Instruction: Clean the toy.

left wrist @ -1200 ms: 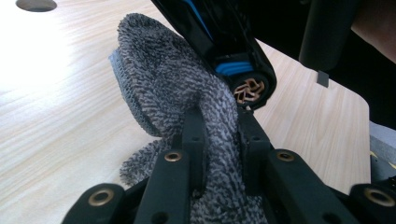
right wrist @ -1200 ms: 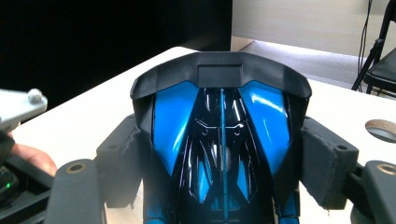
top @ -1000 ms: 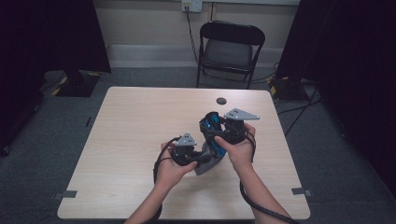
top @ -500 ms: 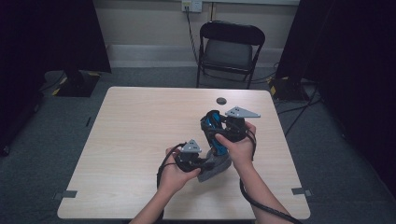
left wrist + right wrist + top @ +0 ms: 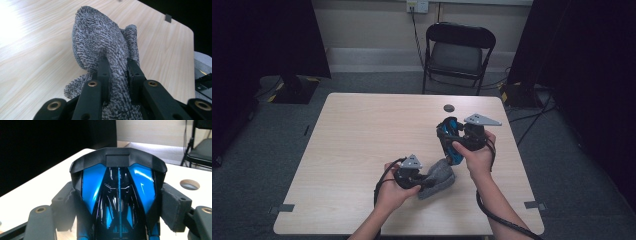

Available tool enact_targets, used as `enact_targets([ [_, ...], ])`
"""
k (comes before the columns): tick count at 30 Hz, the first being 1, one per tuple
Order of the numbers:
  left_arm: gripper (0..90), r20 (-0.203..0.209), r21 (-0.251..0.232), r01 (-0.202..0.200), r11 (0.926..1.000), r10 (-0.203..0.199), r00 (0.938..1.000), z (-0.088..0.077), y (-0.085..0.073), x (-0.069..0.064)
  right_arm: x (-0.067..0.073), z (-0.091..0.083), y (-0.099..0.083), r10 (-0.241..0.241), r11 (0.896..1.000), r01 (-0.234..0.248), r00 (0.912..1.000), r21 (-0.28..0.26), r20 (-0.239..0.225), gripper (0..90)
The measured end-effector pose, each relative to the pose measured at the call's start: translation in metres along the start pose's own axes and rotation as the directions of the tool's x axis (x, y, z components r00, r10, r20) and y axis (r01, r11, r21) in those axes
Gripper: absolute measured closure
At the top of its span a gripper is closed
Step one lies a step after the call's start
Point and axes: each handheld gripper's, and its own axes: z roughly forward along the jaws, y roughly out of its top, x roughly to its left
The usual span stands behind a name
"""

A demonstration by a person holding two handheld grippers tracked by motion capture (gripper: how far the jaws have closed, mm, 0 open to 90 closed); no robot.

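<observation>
A pale wood-grain surface (image 5: 362, 150) with rounded corners is seen from above, set on grey carpet in a dim room, with a black folding chair (image 5: 457, 50) placed at its far edge before a light wall. Toward the near left of centre, the left gripper (image 5: 424, 182) is held low over the surface by a hand (image 5: 393, 192) entering from the bottom edge, with a black cable looped beside it. Its fingers (image 5: 103, 72) are closed narrowly on a grey knitted cloth (image 5: 439, 177), a fold of which is pinched between them in the left gripper view (image 5: 100, 42), while the rest is bunched on the surface just ahead. Just to the right and farther back, the right gripper (image 5: 449, 142) is held raised by the other hand (image 5: 474, 152), topped by a grey three-cornered plate. A glossy blue and black toy car (image 5: 451, 140) is clamped between its fingers (image 5: 176, 207), which are set wide against the car's two sides; in the right gripper view (image 5: 118, 195) its black spoiler is seen uppermost. A small dark round hole (image 5: 448, 107) is seen in the surface beyond the car, near the far edge.
</observation>
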Motion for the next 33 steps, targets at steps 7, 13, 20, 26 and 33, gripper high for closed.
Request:
enact_targets([
  [7,76.8,-0.060,-0.050,0.025,0.9984,-0.028,0.9978,-0.023,-0.002,0.019,-0.021,-0.011,-0.015,0.018,0.999,-0.019,0.9993,0.026,0.033,25.5],
  [13,76.7,-0.126,-0.071,0.040,0.9966,-0.049,0.9909,-0.037,-0.004,0.038,-0.035,-0.021,-0.030,0.029,0.998,-0.033,0.9975,0.053,0.064,25.5],
  [20,76.5,-0.200,-0.111,0.071,0.9913,-0.093,0.9754,-0.054,-0.009,0.061,-0.051,-0.029,-0.044,0.033,0.995,-0.042,0.9946,0.093,0.098,25.5],
  [26,76.4,-0.252,-0.128,0.087,0.9879,-0.118,0.9606,-0.061,-0.015,0.074,-0.057,-0.029,-0.055,0.031,0.990,-0.047,0.9928,0.135,0.116,25.4],
  [33,76.2,-0.287,-0.134,0.106,0.9854,-0.141,0.9477,-0.069,-0.023,0.091,-0.067,-0.026,-0.063,0.016,0.983,-0.042,0.9899,0.178,0.141,25.5],
])
